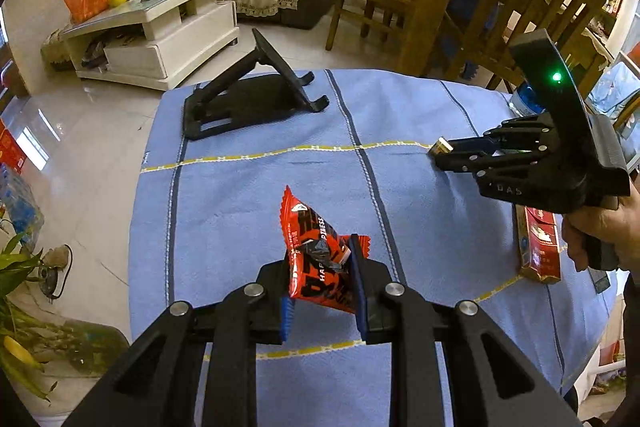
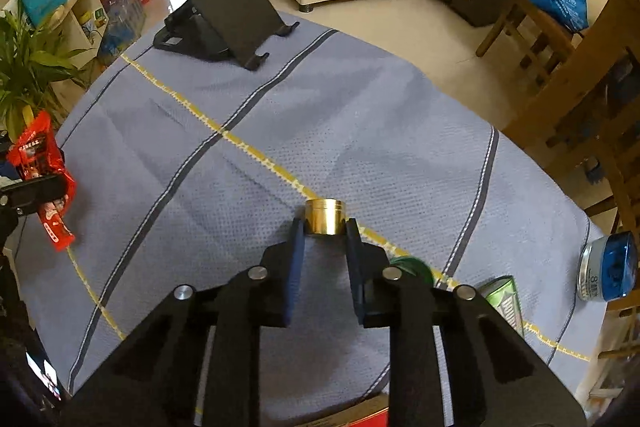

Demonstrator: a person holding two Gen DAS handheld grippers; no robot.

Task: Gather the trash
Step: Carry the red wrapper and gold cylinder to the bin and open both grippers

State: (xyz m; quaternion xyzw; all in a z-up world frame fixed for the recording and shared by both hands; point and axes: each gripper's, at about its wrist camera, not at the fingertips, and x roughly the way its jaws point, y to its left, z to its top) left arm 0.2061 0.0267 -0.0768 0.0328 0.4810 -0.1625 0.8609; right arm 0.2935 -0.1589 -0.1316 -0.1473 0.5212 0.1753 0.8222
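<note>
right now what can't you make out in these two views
- Red box, left wrist view: the right gripper and the hand cover its far end.
- Green item, right wrist view: mostly hidden behind a finger of that gripper; cannot tell what it is.
- Green packet, same view: the gripper's body covers its near end.
- Red snack wrapper, left wrist view: the left gripper covers its lower sides.

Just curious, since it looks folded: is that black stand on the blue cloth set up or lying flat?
Set up. The black stand has its back plate propped at a slant above its base, front lips raised off the blue cloth.
</note>
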